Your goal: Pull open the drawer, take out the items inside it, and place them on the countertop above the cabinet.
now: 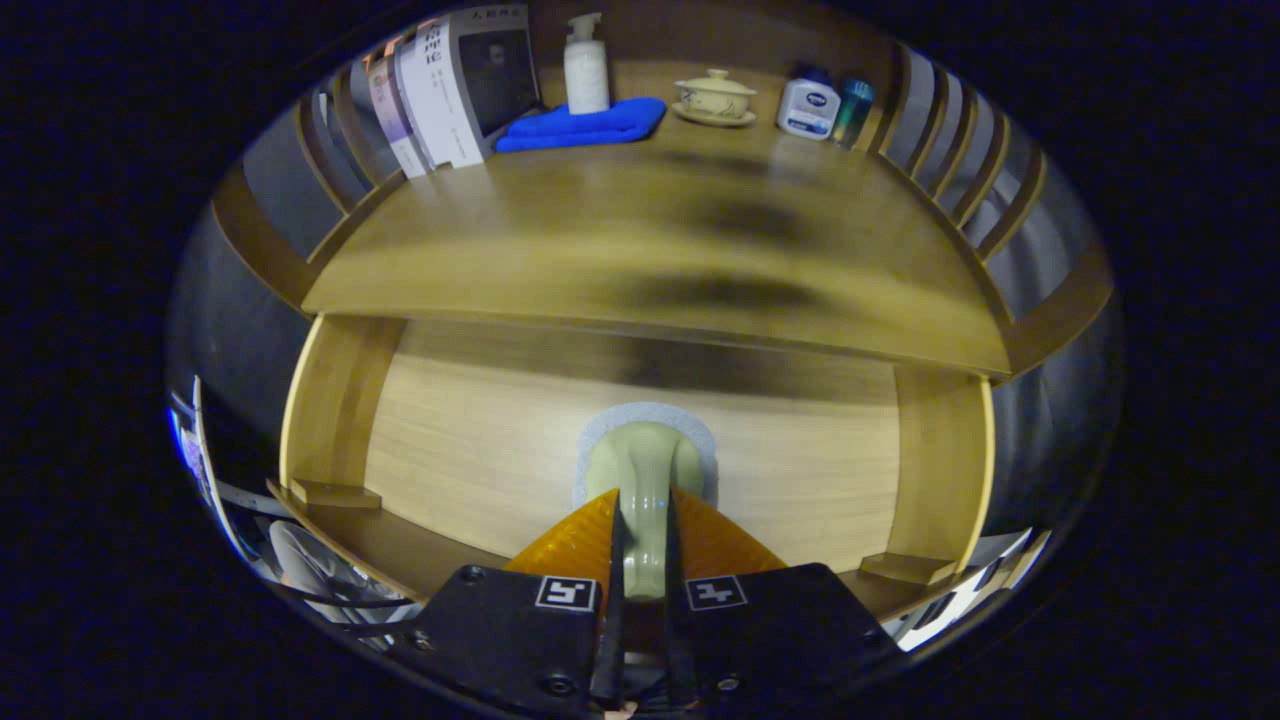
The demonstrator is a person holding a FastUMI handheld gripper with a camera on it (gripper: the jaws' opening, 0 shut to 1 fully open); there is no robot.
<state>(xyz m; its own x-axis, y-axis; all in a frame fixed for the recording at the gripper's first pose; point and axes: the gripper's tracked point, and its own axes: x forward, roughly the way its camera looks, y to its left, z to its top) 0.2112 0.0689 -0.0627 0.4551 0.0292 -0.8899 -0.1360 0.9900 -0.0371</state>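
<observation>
A pale wooden drawer front (480, 450) faces me below the brown countertop (650, 250). At its middle a pale green knob (645, 475) stands out from a grey-white round backing plate (600, 425). My gripper (645, 555) is closed around the knob's stem, one finger on each side of it. The drawer's inside is hidden.
At the back of the countertop stand leaning books (450, 90), a folded blue cloth (585, 125), a white pump bottle (586, 65), a lidded cup on a saucer (714, 97), a white jar (808, 105) and a teal bottle (853, 110). Slatted wooden rails (960, 150) flank both sides.
</observation>
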